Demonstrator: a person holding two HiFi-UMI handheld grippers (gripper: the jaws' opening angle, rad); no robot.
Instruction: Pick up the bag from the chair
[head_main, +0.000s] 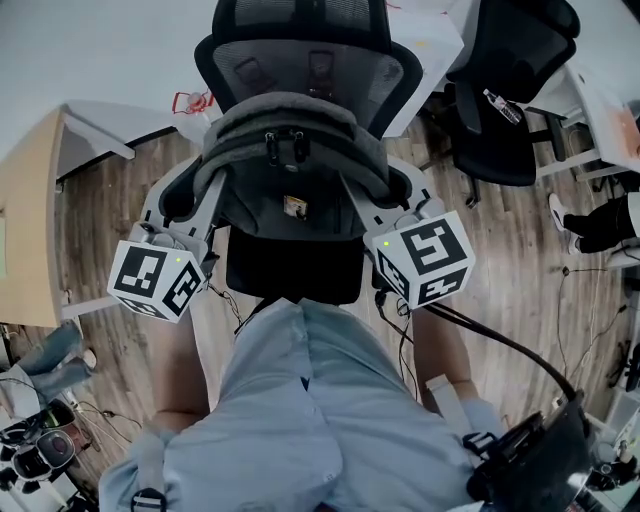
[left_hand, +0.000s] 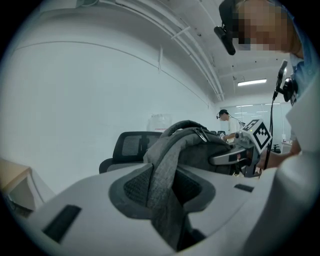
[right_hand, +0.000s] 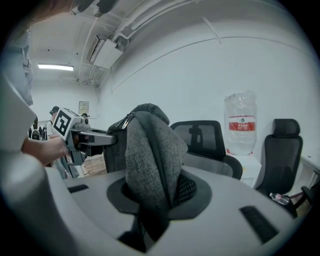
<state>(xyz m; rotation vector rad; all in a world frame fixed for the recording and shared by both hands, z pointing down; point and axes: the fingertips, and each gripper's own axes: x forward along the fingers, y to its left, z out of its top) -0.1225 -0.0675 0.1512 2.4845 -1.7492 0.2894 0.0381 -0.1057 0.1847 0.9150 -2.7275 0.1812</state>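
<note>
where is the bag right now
Head view, centre: the grey bag hangs in front of the black chair backrest, clamped at its sides by the left gripper and the right gripper.

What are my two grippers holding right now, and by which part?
The gray backpack, held by both: the left gripper is clamped on one shoulder strap, the right gripper on the other strap.

Overhead head view; close opposing gripper views across bag (head_main: 290, 115)
</note>
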